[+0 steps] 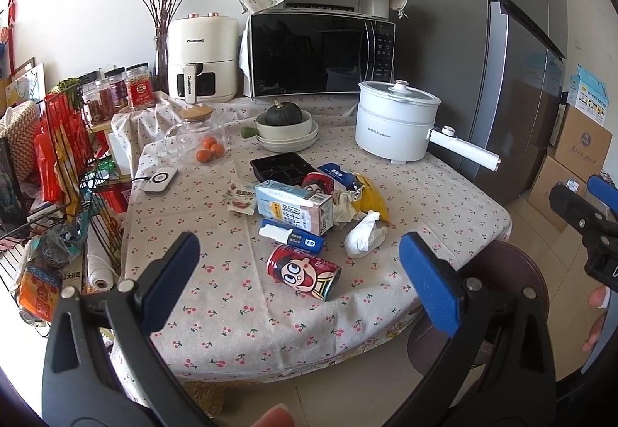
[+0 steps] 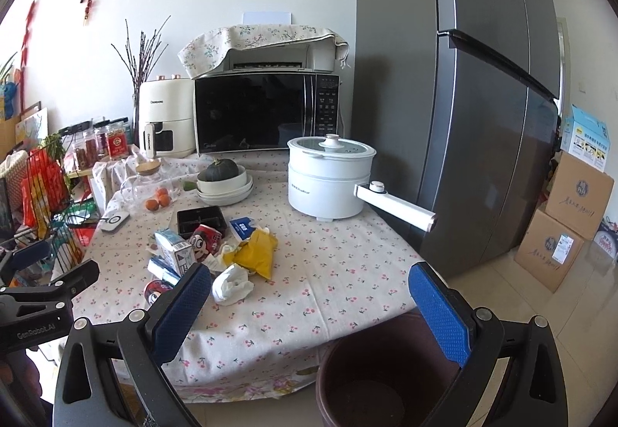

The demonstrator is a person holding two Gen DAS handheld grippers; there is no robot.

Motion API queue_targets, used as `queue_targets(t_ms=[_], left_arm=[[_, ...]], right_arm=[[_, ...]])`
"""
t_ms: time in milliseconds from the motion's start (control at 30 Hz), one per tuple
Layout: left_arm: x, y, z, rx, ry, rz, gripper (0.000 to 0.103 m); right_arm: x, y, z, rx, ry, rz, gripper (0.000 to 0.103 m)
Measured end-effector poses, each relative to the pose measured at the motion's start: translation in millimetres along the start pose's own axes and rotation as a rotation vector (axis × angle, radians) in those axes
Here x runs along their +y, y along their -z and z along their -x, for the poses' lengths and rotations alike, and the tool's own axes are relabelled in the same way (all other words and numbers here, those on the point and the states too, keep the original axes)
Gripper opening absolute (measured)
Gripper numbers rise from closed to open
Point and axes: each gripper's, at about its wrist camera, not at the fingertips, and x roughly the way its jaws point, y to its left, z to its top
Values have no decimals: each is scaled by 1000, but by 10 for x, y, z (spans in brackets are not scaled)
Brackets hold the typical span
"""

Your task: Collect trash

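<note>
A heap of trash lies mid-table: a red cartoon can (image 1: pixel 305 271) on its side nearest me, a crumpled white tissue (image 1: pixel 363 236), a milk carton (image 1: pixel 295 206), a blue packet (image 1: pixel 293 236), a yellow wrapper (image 1: pixel 372 195), a second red can (image 1: pixel 317 183) and a black tray (image 1: pixel 282 166). My left gripper (image 1: pixel 297 276) is open and empty, held short of the can. My right gripper (image 2: pixel 309 295) is open and empty, above the table's front edge and the dark brown bin (image 2: pixel 386 369). The tissue (image 2: pixel 231 284) and yellow wrapper (image 2: pixel 257 253) show ahead of it.
A white electric pot (image 1: pixel 396 118) with a long handle stands back right, stacked bowls with a squash (image 1: pixel 286 126) and a glass jar with oranges (image 1: pixel 201 139) at the back. A microwave (image 1: pixel 320 52), air fryer (image 1: pixel 202 60), fridge (image 2: pixel 483 99), wire rack (image 1: pixel 65 156) and cardboard boxes (image 2: pixel 567 226) surround the table.
</note>
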Motion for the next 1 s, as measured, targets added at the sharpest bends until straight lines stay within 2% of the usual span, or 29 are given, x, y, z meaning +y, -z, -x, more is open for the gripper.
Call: queue_targets(t_ms=[133, 400, 1000], left_arm=[[18, -22, -1, -19, -14, 4, 103], [-7, -20, 40, -41, -15, -7, 103], [-37, -19, 113, -59, -9, -22, 103]], right_arm=[[54, -55, 25, -31, -21, 17, 103], [163, -89, 97, -83, -4, 48, 103], [68, -80, 116, -72, 15, -6, 103]])
